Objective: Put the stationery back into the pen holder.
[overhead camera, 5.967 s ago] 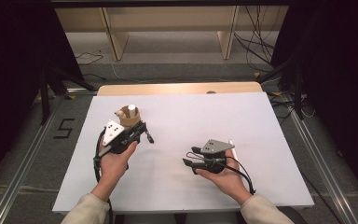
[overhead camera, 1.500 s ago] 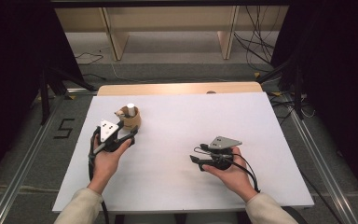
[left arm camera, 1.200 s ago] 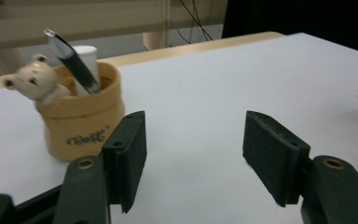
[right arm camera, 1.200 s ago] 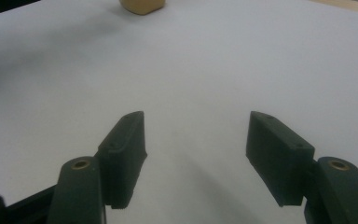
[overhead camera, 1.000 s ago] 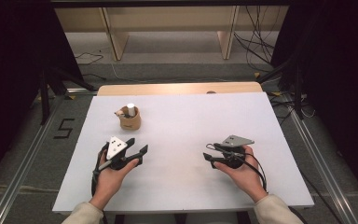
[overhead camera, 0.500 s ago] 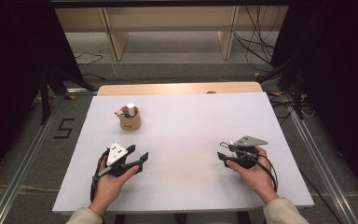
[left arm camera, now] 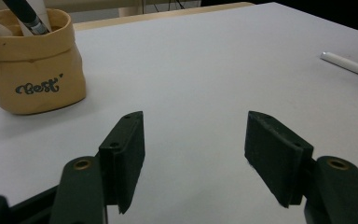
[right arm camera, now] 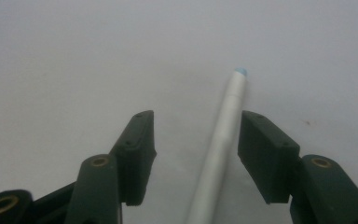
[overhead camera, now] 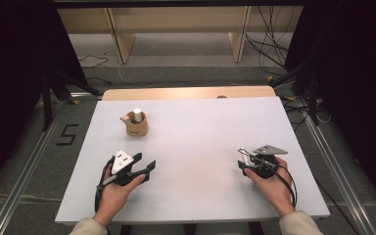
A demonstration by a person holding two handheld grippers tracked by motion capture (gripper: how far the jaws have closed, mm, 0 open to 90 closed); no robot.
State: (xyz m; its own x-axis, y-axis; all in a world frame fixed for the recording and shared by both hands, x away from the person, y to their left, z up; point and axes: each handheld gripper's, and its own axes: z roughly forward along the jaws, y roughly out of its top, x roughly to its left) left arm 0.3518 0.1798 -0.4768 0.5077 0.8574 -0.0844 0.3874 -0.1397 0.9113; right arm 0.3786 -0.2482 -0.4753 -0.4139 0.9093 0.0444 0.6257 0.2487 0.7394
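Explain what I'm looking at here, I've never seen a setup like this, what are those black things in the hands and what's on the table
No robot here: a person at a white table holds a hand-operated two-jaw gripper in each hand. The high view looks down from above; the left gripper is at its left, the right gripper at its right. The other two pictures come from small cameras riding on each gripper, looking out along its black jaws.

On the table stands a small tan pouch printed "Best", with a white marker upright in it. A silver pen with a blue tip lies flat on the table.

The left gripper is open with nothing between its jaws. The right gripper's jaws have just been closing, and the pen lies between them, close to one jaw, but they do not yet press on it. Nothing is held.
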